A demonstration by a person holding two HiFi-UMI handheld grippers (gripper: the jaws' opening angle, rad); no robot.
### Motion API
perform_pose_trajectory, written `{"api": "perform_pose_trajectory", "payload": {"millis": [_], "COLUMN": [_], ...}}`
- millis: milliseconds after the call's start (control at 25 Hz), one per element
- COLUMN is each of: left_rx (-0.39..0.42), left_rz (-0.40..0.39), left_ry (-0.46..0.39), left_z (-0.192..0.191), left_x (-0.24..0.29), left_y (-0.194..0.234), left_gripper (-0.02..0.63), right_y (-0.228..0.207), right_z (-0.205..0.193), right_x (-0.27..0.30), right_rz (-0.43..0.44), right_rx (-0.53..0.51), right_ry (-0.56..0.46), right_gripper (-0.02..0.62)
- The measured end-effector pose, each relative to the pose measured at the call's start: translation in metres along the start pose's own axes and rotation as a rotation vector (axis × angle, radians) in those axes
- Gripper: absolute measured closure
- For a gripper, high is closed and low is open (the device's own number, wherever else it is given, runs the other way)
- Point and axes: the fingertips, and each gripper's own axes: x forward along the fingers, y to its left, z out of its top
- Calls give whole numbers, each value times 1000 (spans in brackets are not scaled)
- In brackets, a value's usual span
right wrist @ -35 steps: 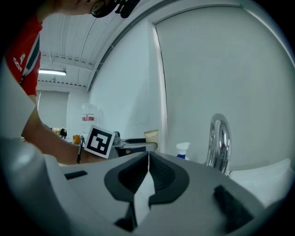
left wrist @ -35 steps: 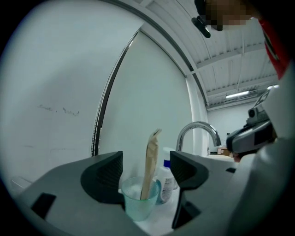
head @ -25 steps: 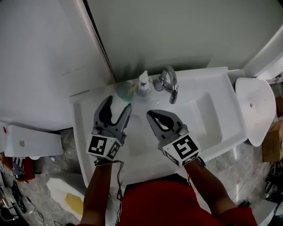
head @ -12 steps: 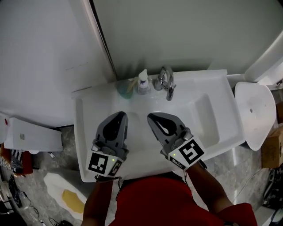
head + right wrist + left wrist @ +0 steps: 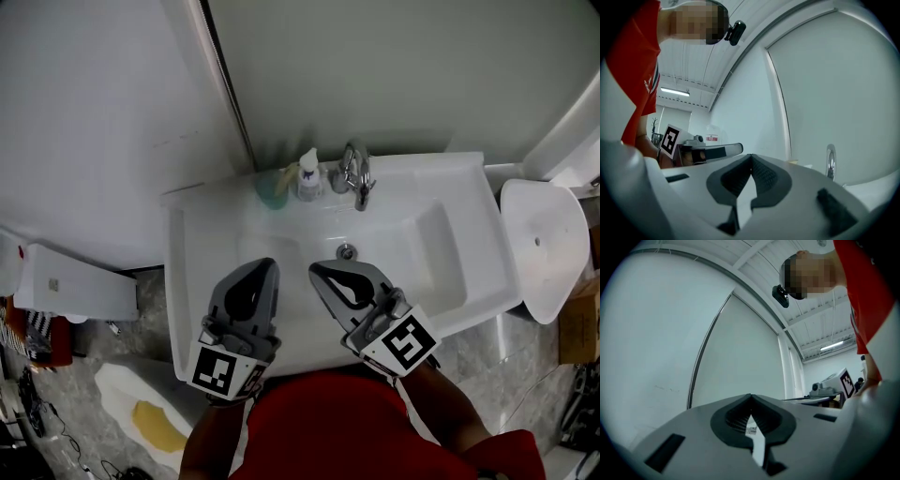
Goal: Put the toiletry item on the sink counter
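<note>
Here, left tongs [image 5: 269, 264] and right tongs [image 5: 314, 270] hang closed and empty above 1 sink [image 5: 427, 234] bearing 1 bottle [image 5: 308, 176].

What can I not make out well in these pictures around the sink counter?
Head view: the print on the pump bottle is too small to read.
Head view: what stands in the green cup is too small to tell.
Left gripper view: the left gripper fills the lower picture and hides the things on the sink counter.
Right gripper view: the right gripper hides the pump bottle and green cup; only the faucet top shows.
</note>
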Motion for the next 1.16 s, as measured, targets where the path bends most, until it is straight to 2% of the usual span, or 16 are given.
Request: {"api": "perform_pose_trajectory", "payload": {"millis": [680,1160], "left_rx": [2,-16], "left_rz": [-24,-8], "left_ry": [-6,-20], "left_z": [3,-1], "left_x": [-11,-15], "left_y": [-12,-10], "left_gripper": [589,589], "right_y": [15,13], "right_z": [1,0], "right_x": [-8,-7], "right_rz": [5,-7], "right_rx": [-21,-13], "right_ry": [-5,4], "right_gripper": [568,568]}}
